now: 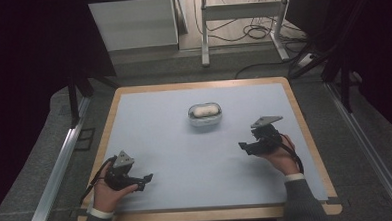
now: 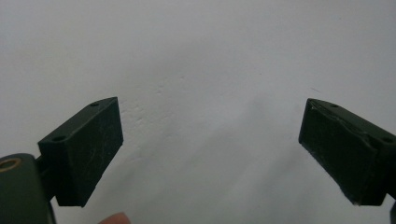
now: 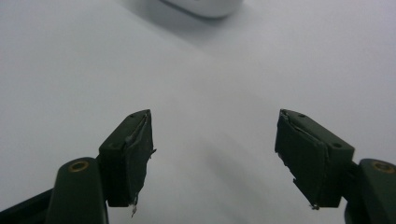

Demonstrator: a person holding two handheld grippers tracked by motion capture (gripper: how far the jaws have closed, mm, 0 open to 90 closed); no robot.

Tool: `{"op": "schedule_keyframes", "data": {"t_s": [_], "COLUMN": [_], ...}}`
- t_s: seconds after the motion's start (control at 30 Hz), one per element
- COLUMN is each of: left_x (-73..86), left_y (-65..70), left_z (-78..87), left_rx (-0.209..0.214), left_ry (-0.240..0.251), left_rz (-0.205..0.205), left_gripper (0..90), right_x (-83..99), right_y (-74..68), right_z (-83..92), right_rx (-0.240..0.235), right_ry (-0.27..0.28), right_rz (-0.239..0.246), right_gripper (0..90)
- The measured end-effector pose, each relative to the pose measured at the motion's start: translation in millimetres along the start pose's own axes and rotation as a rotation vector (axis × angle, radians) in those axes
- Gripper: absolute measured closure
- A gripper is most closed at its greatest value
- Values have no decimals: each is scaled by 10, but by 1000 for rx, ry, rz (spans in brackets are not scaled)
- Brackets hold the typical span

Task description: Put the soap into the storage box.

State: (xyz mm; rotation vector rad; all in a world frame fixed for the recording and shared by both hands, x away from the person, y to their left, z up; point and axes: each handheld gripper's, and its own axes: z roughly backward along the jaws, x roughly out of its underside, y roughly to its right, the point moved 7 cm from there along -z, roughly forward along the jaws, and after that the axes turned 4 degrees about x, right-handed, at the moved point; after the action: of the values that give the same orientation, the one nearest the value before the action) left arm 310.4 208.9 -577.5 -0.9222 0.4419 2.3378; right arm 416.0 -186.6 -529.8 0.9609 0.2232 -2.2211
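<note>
A small oval grey-white dish (image 1: 204, 121) holding a white lump (image 1: 204, 110) sits on the pale blue mat (image 1: 186, 156), past the middle. Its near edge shows as the dish (image 3: 205, 7) at the top of the right gripper view. My left gripper (image 1: 146, 180) rests low at the mat's near left, held by a hand; in the left gripper view my left gripper (image 2: 210, 107) is open over bare mat. My right gripper (image 1: 243, 146) is at the right, pointing left, near and right of the dish. In its own view my right gripper (image 3: 215, 114) is open with nothing between the pads.
The mat lies on a wooden-edged table (image 1: 305, 131). Metal rails (image 1: 61, 161) run along both sides of it. Beyond the far edge stand a white frame's legs (image 1: 204, 40) and loose cables (image 1: 255, 33) on the floor.
</note>
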Motion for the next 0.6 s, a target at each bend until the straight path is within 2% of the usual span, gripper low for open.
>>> {"op": "schedule_keyframes", "data": {"t_s": [0.27, 0.4, 0.6], "left_x": [1, -2, -4], "left_y": [-3, -7, -11], "left_z": [1, 12, 20], "left_rx": [-5, -7, -11], "left_ry": [-2, 2, 4], "left_rz": [1, 3, 3], "left_gripper": [68, 68, 68], "right_x": [262, 275, 268], "right_y": [37, 52, 48], "right_z": [79, 97, 110], "right_rx": [12, 12, 19], "right_ry": [13, 44, 53], "right_rz": [-44, -62, -63], "right_gripper": [270, 272, 268]}}
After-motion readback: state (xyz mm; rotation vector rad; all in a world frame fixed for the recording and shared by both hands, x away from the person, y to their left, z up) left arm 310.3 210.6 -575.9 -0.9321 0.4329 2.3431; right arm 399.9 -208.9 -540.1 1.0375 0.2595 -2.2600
